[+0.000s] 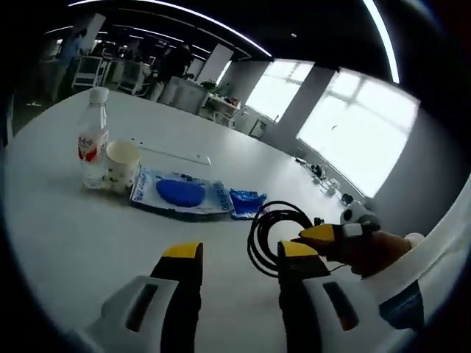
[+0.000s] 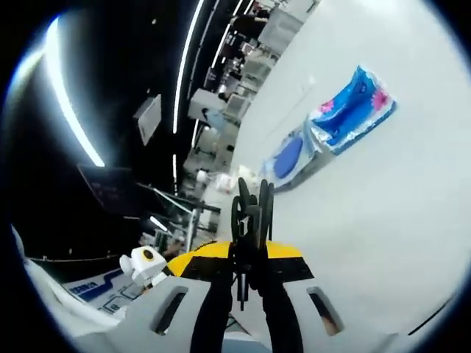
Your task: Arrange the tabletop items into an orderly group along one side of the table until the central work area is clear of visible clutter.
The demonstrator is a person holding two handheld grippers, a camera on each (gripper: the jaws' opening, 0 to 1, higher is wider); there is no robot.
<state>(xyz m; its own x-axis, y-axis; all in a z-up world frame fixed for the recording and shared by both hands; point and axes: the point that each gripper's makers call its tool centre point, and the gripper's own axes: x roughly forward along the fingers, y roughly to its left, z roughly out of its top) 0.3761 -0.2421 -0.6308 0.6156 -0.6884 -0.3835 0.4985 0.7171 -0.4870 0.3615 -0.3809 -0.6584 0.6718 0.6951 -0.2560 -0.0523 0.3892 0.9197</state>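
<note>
My left gripper [image 1: 241,251] is open above the white table [image 1: 66,235], with nothing between its yellow-tipped jaws. Just to its right, my right gripper [image 1: 335,232] comes in from the side, shut on a coiled black cable [image 1: 274,234]. In the right gripper view the cable [image 2: 250,209] sticks up from the closed jaws of the right gripper [image 2: 249,256]. A large blue packet [image 1: 180,193] and a small blue packet [image 1: 246,202] lie flat beyond the coil. A paper cup [image 1: 121,165] and a clear bottle with a red label [image 1: 93,136] stand at their left end.
The right gripper view is rolled: the table [image 2: 383,220] runs up its right side, with a blue and pink packet [image 2: 353,110] and a blue packet [image 2: 291,158] on it. A thin white strip [image 1: 173,152] lies behind the cup. Desks and people are far back.
</note>
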